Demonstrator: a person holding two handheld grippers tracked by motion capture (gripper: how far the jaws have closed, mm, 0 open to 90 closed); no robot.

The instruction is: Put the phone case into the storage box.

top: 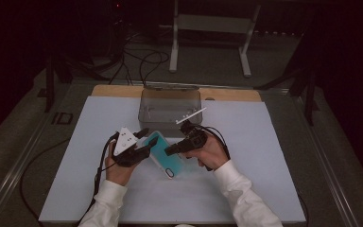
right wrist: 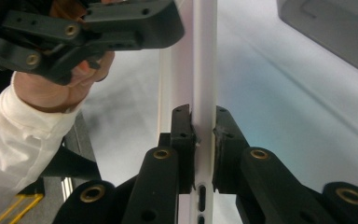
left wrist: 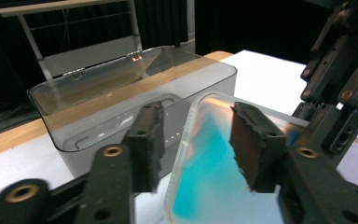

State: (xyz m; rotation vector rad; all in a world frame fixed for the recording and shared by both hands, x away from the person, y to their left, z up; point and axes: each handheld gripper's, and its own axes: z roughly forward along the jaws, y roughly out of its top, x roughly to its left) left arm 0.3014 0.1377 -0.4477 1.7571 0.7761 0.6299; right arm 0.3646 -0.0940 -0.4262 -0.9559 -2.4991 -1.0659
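Right gripper (right wrist: 204, 135) pinching edge of teal phone case (top: 163, 152), jaws closed on thin rim. Left gripper (left wrist: 198, 140) standing open, jaws straddling case's far end (not yet touching, I judge). Case hanging above white mat (top: 264, 189), clear box (top: 170, 105) at 12 o'clock. Risk: thin-rim grip slipping, case twisting out.

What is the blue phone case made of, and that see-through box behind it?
The phone case looks like soft clear plastic with a teal tint: light glows through it and its rim is rounded. The box seems hard, smoky clear plastic, since you can see the wooden edge through its glossy walls.
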